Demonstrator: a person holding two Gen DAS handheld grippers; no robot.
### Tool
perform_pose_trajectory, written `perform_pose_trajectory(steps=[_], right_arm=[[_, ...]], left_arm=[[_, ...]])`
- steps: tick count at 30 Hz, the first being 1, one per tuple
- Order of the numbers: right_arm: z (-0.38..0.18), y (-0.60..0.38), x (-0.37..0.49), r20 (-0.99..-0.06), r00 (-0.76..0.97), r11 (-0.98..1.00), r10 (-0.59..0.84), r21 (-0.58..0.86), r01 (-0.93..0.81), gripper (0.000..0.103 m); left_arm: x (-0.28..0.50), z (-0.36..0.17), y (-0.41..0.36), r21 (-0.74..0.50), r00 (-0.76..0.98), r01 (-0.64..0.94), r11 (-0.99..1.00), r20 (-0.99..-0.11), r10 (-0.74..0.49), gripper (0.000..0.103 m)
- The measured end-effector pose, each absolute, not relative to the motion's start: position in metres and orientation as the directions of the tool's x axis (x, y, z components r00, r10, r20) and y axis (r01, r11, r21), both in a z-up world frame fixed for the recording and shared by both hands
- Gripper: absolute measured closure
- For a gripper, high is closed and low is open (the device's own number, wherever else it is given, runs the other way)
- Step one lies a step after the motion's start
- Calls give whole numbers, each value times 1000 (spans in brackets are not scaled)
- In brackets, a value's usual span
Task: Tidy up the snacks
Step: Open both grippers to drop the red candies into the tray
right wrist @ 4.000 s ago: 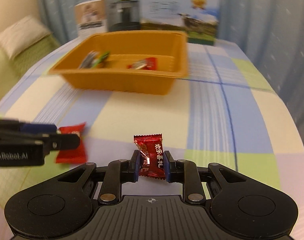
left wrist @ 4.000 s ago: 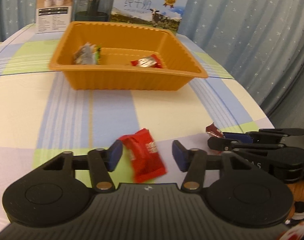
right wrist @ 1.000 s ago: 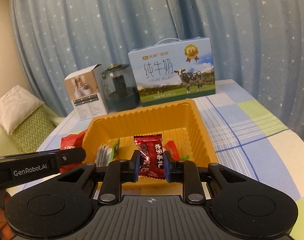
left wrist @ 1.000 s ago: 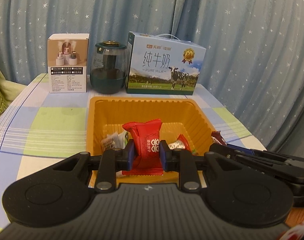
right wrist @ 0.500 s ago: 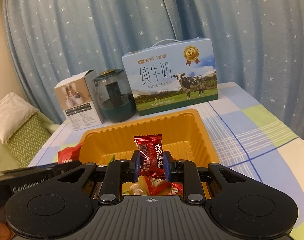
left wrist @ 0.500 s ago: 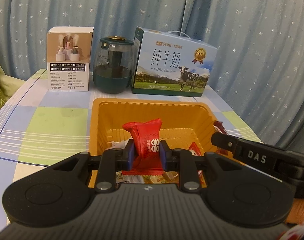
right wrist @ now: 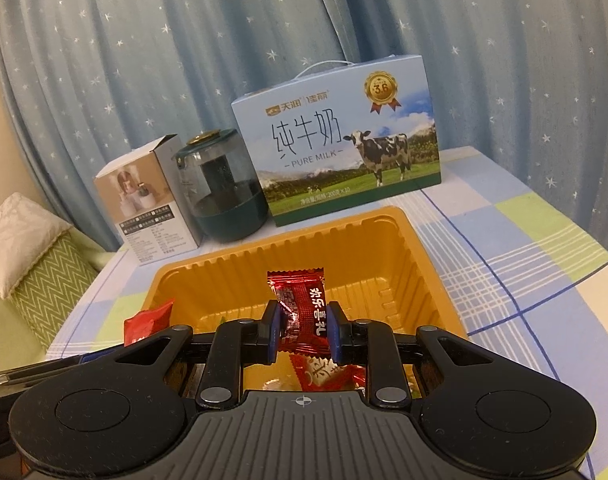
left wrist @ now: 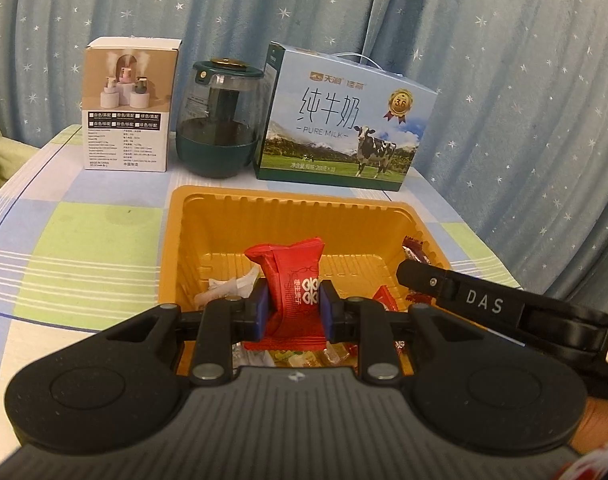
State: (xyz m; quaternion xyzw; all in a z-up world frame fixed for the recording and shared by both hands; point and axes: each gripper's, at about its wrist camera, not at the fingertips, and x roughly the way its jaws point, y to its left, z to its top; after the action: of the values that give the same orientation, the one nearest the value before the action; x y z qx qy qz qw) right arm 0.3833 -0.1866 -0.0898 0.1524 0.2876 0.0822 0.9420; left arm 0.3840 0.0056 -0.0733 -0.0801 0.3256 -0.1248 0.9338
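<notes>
1. The left gripper point(left wrist: 294, 310) is clenched on a bright red snack packet point(left wrist: 294, 280), held upright above the orange tray point(left wrist: 172, 240)
2. The right gripper point(right wrist: 302, 330) is clenched on a dark red wrapped candy point(right wrist: 302, 304), above the same tray
3. Loose wrapped sweets point(left wrist: 224, 286) lie on the tray floor
4. Behind the tray stand a humidifier box point(left wrist: 128, 108), a green glass jar point(left wrist: 220, 120) and a milk carton point(left wrist: 343, 120)
</notes>
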Motion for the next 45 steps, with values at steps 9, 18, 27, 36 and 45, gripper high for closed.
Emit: perform_pose_trajectory(steps=[9, 18, 27, 36, 45], right_arm=[[-91, -189, 385, -517, 819, 935, 248, 350, -62, 79], [-92, -193, 384, -518, 819, 931, 246, 361, -52, 79], [-92, -193, 385, -519, 814, 925, 261, 376, -57, 79], [-93, -192, 385, -519, 812, 919, 268, 389, -55, 78], [-92, -191, 385, -514, 811, 916, 278, 396, -63, 78]], left_arm=[[388, -78, 2, -231, 748, 186, 955, -597, -290, 80], [388, -78, 3, -221, 769, 177, 959, -577, -274, 64], [387, -78, 14, -216, 766, 146, 965, -592, -249, 62], [387, -80, 14, -210, 762, 149, 966, -598, -248, 59], [386, -79, 14, -210, 762, 148, 966, -599, -247, 59]])
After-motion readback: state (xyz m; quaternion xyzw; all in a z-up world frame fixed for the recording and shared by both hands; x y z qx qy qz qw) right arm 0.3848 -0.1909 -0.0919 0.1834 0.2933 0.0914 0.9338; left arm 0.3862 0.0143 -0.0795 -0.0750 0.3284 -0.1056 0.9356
